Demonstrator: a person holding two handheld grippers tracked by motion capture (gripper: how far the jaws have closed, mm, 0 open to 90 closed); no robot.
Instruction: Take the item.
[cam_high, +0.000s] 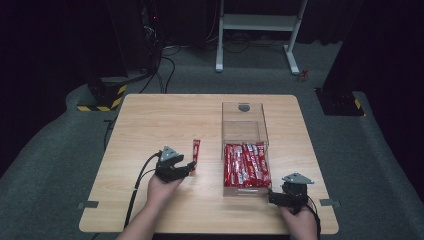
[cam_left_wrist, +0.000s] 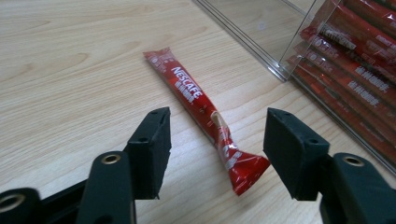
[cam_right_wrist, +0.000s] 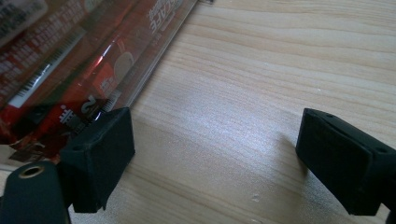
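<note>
Jaws spread, the left gripper (cam_left_wrist: 217, 154) straddles a red sachet (cam_left_wrist: 203, 106) mid-table. The right gripper (cam_right_wrist: 215, 158) (also released) rests by the clear box (cam_high: 245, 131) near the wooden table's (cam_high: 150, 120) front edge.

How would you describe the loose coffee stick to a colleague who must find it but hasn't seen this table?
Start at the clear plastic box on the wooden table. Just left of it lies a single red Nescafe stick, flat on the bare wood, its near end between the left gripper's open jaws. Unlike the other sticks, packed inside the box, it lies alone outside.
</note>
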